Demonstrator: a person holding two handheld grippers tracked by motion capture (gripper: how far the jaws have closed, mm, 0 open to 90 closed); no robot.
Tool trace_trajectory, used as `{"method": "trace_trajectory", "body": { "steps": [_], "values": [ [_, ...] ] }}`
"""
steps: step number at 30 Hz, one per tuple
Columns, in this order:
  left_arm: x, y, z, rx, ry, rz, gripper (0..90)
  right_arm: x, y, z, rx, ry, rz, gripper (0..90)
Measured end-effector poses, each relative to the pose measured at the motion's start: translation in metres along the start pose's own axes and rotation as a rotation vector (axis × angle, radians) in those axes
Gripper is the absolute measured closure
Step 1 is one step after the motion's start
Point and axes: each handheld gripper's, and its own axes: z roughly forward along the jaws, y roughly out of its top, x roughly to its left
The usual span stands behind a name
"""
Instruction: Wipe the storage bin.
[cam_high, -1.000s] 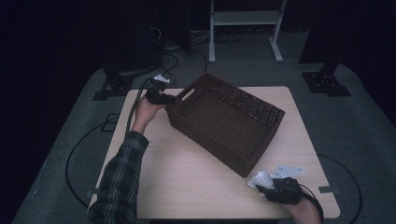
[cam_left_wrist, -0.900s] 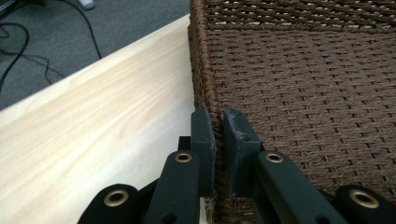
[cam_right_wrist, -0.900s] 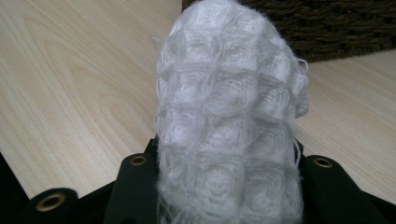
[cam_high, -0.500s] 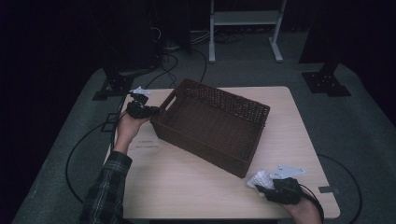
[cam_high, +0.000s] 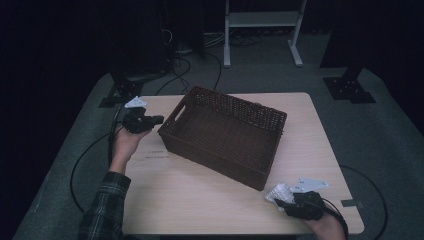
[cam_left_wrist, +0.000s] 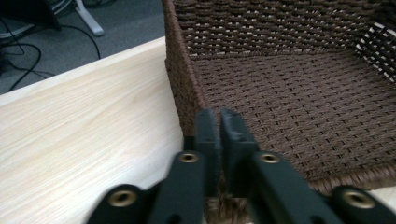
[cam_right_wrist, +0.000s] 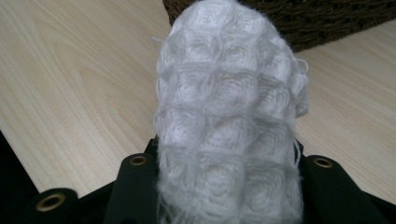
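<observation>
A dark brown wicker basket (cam_high: 225, 137) sits askew in the middle of the wooden table (cam_high: 190, 200), and nothing lies inside it. My left gripper (cam_high: 160, 120) is at the basket's left end. In the left gripper view its jaws stand nearly together, pinching that end wall's rim (cam_left_wrist: 187, 93), and they have just closed a little tighter on it. At the near right corner, my right gripper (cam_high: 286, 200) is shut on a white knitted cloth (cam_right_wrist: 224, 116). The cloth (cam_high: 279, 192) bulges out over the jaws and hides their tips.
Black cables (cam_high: 95, 150) trail off the table's left edge to the floor. A white stand (cam_high: 260, 30) and dark equipment bases (cam_high: 350, 90) stand on the floor behind the table. Bare tabletop lies in front of the basket.
My left hand has moved left and toward the person, dragging the basket's left end with it, so the basket has shifted and turned. The right hand and its cloth have not moved.
</observation>
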Motion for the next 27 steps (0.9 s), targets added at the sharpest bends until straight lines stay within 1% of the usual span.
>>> {"method": "trace_trajectory", "body": {
  "steps": [2,4,6,9,10,12,14,15,16,17,21,23,25,26,27],
  "values": [
    [0.002,-0.004,-0.003,0.005,0.002,-0.004,90.0,0.001,0.000,-0.001,-0.003,0.000,-0.003,55.6],
    [0.006,-0.011,-0.001,0.031,0.015,0.004,90.0,0.002,-0.001,-0.002,-0.006,0.000,-0.001,55.6],
    [0.006,-0.014,0.001,0.034,0.016,0.002,90.0,0.002,-0.001,-0.002,-0.005,-0.001,-0.002,55.6],
    [0.005,-0.019,0.006,0.040,-0.008,0.009,90.0,0.002,0.000,-0.002,-0.004,-0.003,0.000,55.6],
    [0.004,-0.020,0.007,0.041,-0.008,0.016,90.0,0.002,0.000,-0.002,-0.005,-0.003,0.000,55.6],
    [0.003,-0.022,0.007,0.039,-0.011,0.017,90.0,0.001,-0.001,-0.002,-0.006,-0.004,0.001,55.6],
    [0.002,-0.023,0.006,0.039,-0.024,0.020,90.0,0.000,-0.001,-0.002,-0.006,-0.004,0.002,55.6],
    [0.001,-0.023,0.005,0.040,-0.026,0.030,90.0,0.000,-0.001,-0.002,-0.006,-0.004,0.002,55.6],
    [-0.003,-0.025,0.003,0.038,-0.042,0.031,90.0,0.000,-0.001,-0.002,-0.006,-0.004,0.001,55.6],
    [-0.003,-0.025,0.003,0.038,-0.042,0.031,90.0,0.000,-0.001,-0.002,-0.006,-0.004,0.001,55.6],
    [-0.011,-0.031,-0.001,0.032,-0.067,0.043,90.0,0.000,-0.001,-0.002,-0.006,-0.005,0.002,55.6],
    [-0.015,-0.033,-0.003,0.029,-0.072,0.052,90.0,0.001,-0.001,-0.001,-0.004,-0.005,0.004,55.6],
    [-0.021,-0.035,-0.006,0.030,-0.090,0.053,90.0,0.001,-0.001,-0.001,-0.003,-0.006,0.004,55.6],
    [-0.021,-0.035,-0.006,0.030,-0.090,0.053,90.0,0.001,-0.001,-0.001,-0.003,-0.006,0.004,55.6],
    [-0.024,-0.036,-0.007,0.031,-0.099,0.054,90.0,0.001,-0.001,-0.001,-0.003,-0.006,0.004,55.7]
  ]
}}
